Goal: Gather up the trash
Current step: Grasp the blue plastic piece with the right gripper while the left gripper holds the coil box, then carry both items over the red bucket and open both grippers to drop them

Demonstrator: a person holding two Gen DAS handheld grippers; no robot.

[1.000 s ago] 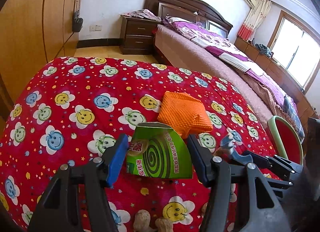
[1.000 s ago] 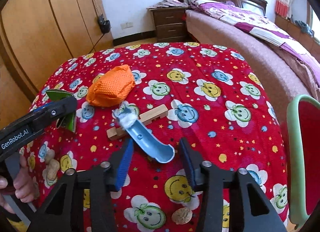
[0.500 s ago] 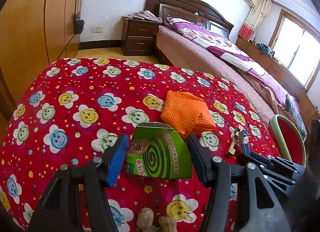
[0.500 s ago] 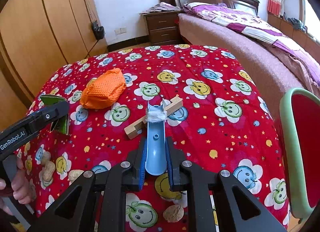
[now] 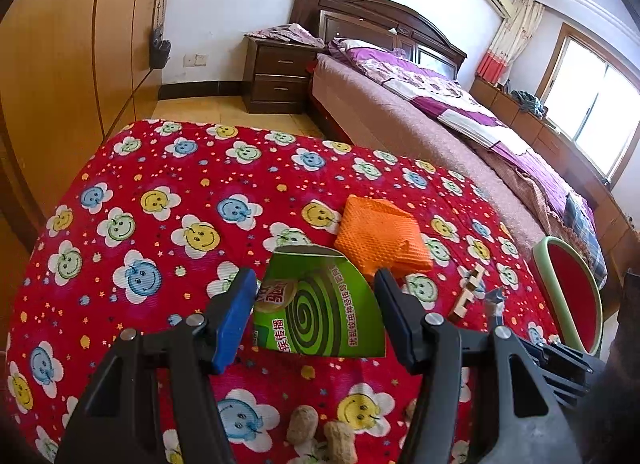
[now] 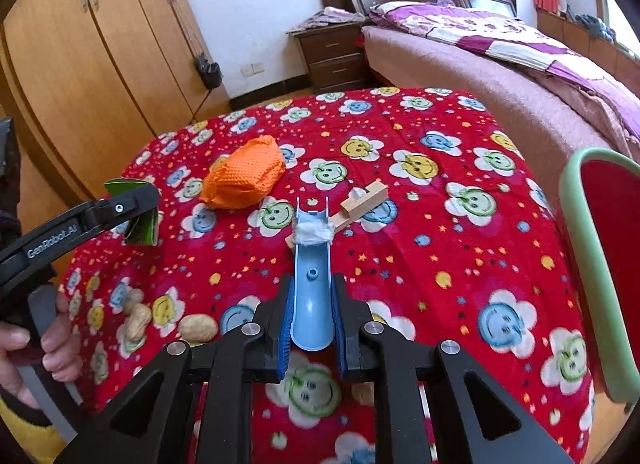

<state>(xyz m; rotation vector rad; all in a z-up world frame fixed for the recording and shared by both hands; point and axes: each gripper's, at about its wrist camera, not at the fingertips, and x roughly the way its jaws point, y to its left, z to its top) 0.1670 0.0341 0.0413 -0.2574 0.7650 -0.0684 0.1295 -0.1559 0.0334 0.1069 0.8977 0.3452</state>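
Note:
My left gripper [image 5: 316,318] holds a green mosquito-coil box piece [image 5: 316,308] between its jaws, above the red smiley tablecloth [image 5: 160,223]. It also shows in the right wrist view [image 6: 140,219]. My right gripper [image 6: 310,328] is shut on a light blue plastic chute [image 6: 312,272] with a white wad [image 6: 313,232] near its far end, raised over the table. An orange mesh cloth [image 6: 244,177] and a wooden block piece [image 6: 360,203] lie on the table; both also show in the left wrist view, the cloth [image 5: 380,236] and the block [image 5: 468,294].
Peanuts [image 6: 136,320] and a walnut [image 6: 198,328] lie at the near left of the table; peanuts [image 5: 320,432] also show below my left gripper. A red chair with a green rim [image 6: 600,264] stands at the right. A bed [image 6: 520,75] and wardrobe [image 6: 80,63] lie beyond.
My right gripper has closed on the blue chute and lifted it off the table. My left gripper has risen slightly, still holding the green box piece.

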